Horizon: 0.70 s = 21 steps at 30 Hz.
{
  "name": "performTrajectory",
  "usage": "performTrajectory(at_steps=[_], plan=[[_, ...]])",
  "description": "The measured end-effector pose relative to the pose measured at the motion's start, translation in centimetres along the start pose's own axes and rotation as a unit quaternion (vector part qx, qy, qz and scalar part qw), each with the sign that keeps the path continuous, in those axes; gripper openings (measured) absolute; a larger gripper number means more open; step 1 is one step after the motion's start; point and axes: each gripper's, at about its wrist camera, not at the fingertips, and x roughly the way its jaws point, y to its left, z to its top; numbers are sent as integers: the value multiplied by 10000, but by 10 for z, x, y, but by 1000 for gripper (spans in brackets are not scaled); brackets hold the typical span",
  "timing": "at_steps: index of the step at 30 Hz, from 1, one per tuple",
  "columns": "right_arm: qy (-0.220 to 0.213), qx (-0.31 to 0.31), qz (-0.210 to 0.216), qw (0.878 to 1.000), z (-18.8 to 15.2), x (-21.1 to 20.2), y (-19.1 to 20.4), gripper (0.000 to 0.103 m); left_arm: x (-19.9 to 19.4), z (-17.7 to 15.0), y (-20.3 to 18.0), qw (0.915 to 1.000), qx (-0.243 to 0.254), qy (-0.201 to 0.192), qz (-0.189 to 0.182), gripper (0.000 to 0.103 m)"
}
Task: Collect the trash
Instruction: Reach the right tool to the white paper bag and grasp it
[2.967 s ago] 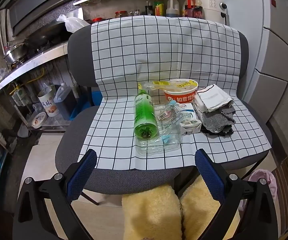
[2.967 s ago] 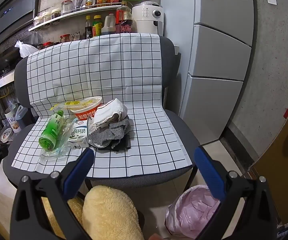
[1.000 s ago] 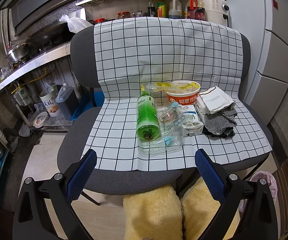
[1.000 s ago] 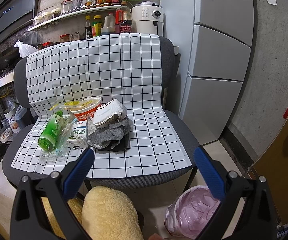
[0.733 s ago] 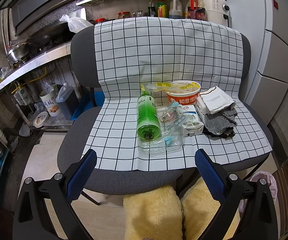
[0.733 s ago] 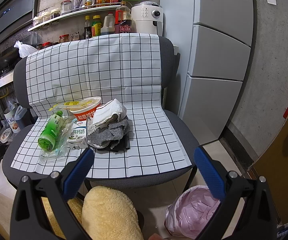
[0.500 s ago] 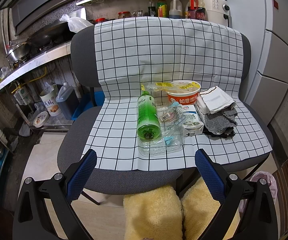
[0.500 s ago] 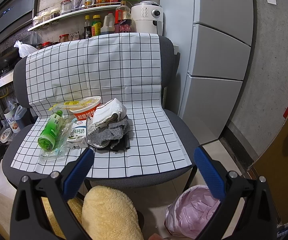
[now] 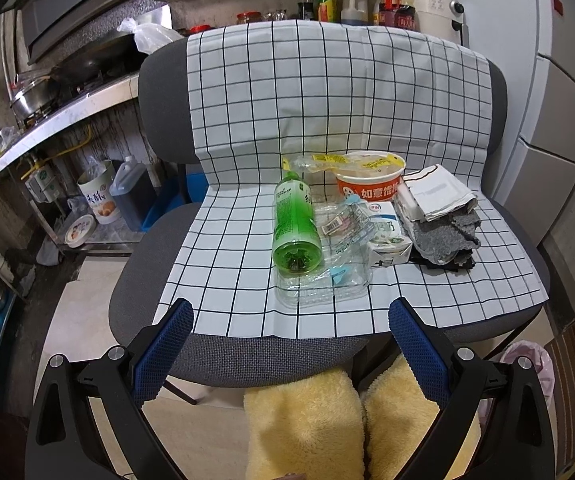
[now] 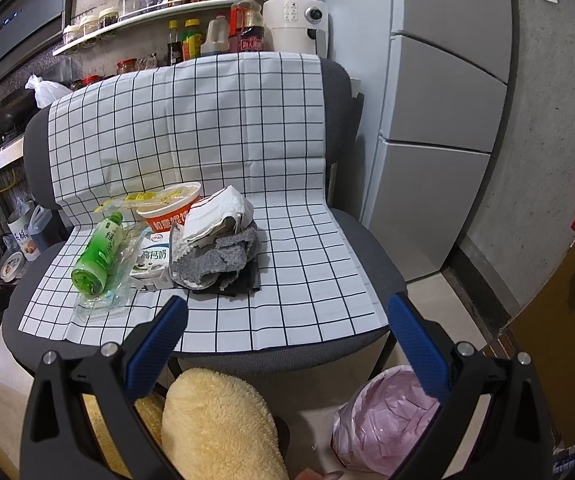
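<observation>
Green bottle (image 9: 295, 224) lies on the seat beside a clear tray (image 9: 327, 280); it looks light, slick, crushable, so grip mid-body. Both your tools, left (image 9: 291, 332) and right (image 10: 287, 328), gape empty.

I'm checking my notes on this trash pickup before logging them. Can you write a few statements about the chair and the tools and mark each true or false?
1. The green bottle lies on its side on the checked cloth. True.
2. The left tool is shut on the bottle. False: its fingers stand apart and hold nothing, short of the chair.
3. The noodle cup stands upright behind the milk carton. True.
4. The pink-lined bin sits on the chair seat. False: it stands on the floor by the chair's front right corner.
5. The right tool grips the grey cloth. False: it is open and empty.
</observation>
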Motion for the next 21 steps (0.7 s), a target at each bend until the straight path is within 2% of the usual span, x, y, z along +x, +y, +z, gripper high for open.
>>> performTrajectory(at_steps=[12, 18, 21], plan=[[212, -171, 305, 9992, 4, 48, 16, 97, 40, 2, -5, 9997, 37, 163, -172, 96], [283, -160, 412, 9986, 7, 76, 21, 97, 69, 5, 0, 9998, -128, 166, 45, 96], [296, -92, 489, 9983, 8, 93, 22, 97, 88, 4, 0, 9994, -4, 275, 220, 96]])
